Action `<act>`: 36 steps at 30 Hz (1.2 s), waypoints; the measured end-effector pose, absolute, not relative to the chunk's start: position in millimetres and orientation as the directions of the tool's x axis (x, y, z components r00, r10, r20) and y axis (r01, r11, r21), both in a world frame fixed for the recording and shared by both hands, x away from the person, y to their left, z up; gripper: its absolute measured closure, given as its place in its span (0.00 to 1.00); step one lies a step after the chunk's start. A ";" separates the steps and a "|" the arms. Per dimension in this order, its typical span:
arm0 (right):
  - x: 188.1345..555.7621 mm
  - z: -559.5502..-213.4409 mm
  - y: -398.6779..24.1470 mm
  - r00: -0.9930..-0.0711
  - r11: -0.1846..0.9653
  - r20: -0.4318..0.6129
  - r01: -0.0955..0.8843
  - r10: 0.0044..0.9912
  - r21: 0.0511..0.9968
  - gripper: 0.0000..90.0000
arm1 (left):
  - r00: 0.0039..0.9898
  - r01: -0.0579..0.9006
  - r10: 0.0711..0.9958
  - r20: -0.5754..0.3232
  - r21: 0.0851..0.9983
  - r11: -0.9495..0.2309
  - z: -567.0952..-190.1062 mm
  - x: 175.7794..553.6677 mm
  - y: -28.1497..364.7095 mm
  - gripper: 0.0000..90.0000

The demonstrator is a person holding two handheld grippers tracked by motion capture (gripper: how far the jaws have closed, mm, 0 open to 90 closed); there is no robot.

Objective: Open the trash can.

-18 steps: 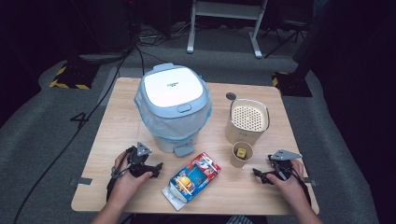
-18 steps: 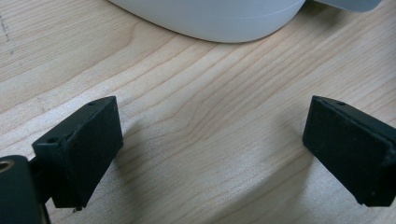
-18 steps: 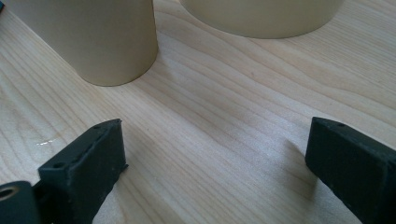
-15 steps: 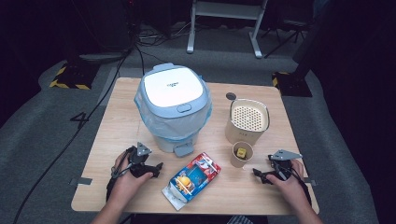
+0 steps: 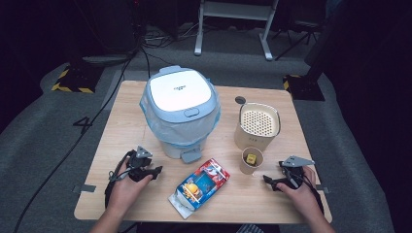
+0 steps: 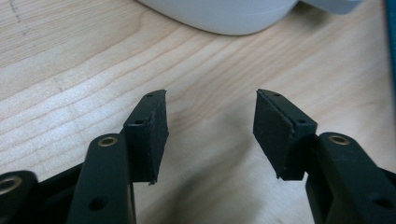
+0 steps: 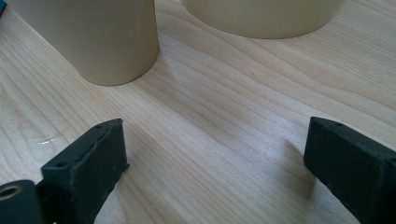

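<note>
High view alone shows the snack packet (image 5: 199, 188) at the desk's (image 5: 131, 121) six o'clock; both gripper views show spread, empty tools: left tool (image 6: 210, 133), right tool (image 7: 215, 163)

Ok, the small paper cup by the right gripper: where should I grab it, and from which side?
Grip the paper cup across its side wall, coming in level from its right with the right gripper, whose jaws are open and empty. It stands upright with something small inside, so a side grip probably keeps it level; the beige canister crowds its far side.
</note>
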State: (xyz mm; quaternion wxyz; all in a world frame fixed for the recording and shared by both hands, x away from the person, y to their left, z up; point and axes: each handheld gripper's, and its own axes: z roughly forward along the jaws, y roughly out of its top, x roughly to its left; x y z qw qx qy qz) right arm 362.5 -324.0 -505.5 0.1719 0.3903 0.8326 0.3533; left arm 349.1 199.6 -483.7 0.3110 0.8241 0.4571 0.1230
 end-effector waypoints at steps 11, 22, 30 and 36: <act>361.9 -505.3 -324.4 -0.637 0.443 -0.007 0.527 0.770 0.725 0.09 | 0.666 0.599 0.738 -0.105 0.665 -0.446 -436.4 335.4 200.0 0.72; 361.9 -505.3 -324.4 -0.638 0.444 -0.007 0.528 0.770 0.724 0.09 | 0.740 0.487 0.669 -0.077 0.746 -0.453 -376.6 333.9 202.0 0.85; 361.9 -505.3 -324.3 -0.637 0.444 -0.009 0.527 0.771 0.725 0.09 | 0.767 0.438 0.636 -0.085 0.794 -0.422 -332.7 340.5 202.1 0.95; 361.9 -505.3 -324.3 -0.637 0.443 -0.009 0.527 0.771 0.725 0.09 | 0.778 0.392 0.625 -0.065 0.828 -0.402 -305.8 345.7 194.6 1.00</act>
